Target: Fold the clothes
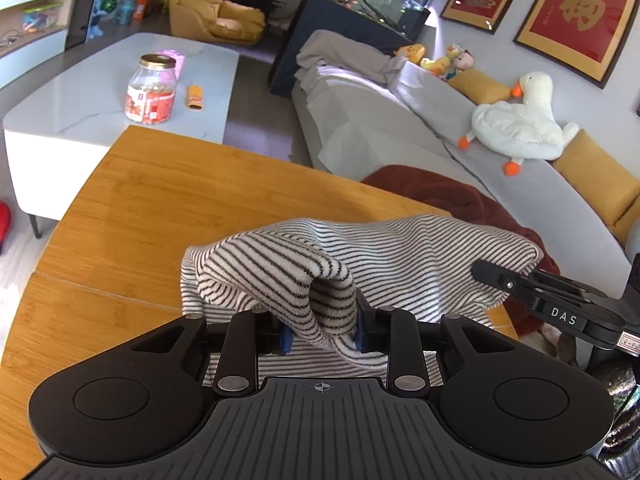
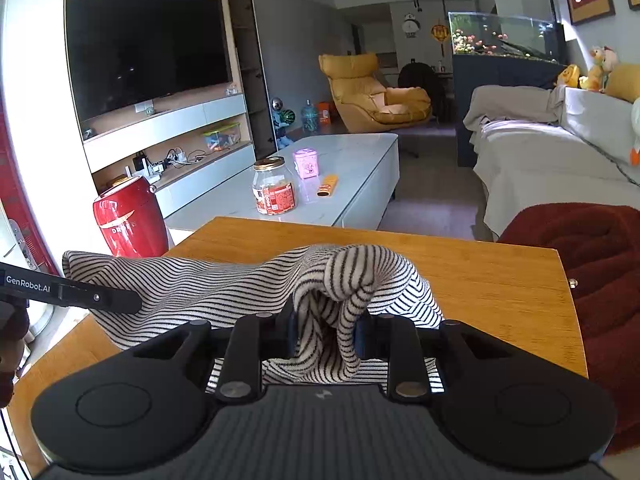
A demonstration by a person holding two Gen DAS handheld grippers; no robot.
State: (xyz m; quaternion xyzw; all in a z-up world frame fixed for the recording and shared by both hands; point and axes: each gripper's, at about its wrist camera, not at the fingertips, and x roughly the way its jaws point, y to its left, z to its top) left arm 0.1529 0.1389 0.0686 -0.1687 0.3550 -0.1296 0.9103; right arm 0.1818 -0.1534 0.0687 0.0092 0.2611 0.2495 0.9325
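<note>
A bunched near edge of the striped garment (image 1: 360, 264) is pinched by the left hand-held gripper (image 1: 322, 330) and, further right, by the right hand-held gripper (image 2: 326, 334), raised off the wooden surface (image 1: 168, 200). The fold is judged begun; next, that edge should be carried evenly toward the far side and laid flat.

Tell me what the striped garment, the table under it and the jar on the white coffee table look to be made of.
Striped garment: soft ribbed knit, likely cotton; it bunches thickly where each gripper pinches it.
Table: bamboo or light wood, smooth satin finish; fine strip grain and a soft sheen show.
Jar: clear glass or hard plastic, cannot tell which; contents show through, with a gold, seemingly metal lid.
</note>
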